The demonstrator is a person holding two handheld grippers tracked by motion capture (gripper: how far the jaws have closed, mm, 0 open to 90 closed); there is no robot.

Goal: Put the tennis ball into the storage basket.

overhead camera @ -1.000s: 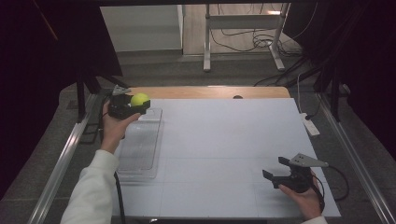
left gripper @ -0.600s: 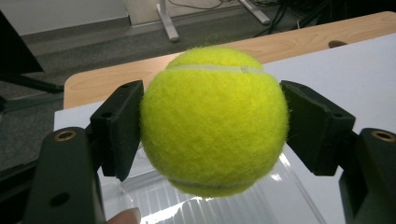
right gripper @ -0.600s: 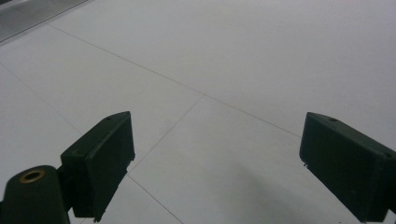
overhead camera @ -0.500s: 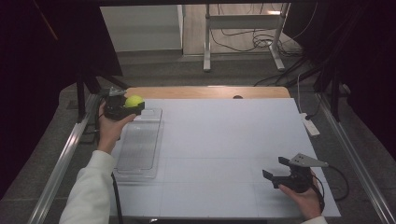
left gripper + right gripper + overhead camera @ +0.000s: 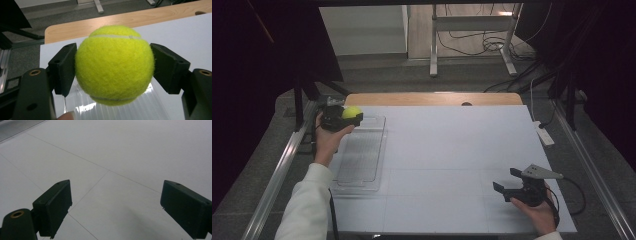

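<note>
- My left gripper [image 5: 349, 116] is clamped on the ball [image 5: 351, 112]; both black pads press its sides, one on each flank.
- In the left gripper view the ball [image 5: 114, 65] sits squarely between the pads, above the clear tray [image 5: 110, 111].
- I hold the ball at the far left of the surface [image 5: 452, 150], over the far end of the tray [image 5: 362, 155].
- My right gripper [image 5: 508, 182] rests near right, jaws spread wide with nothing between them, only bare surface [image 5: 120, 157] beneath.
</note>
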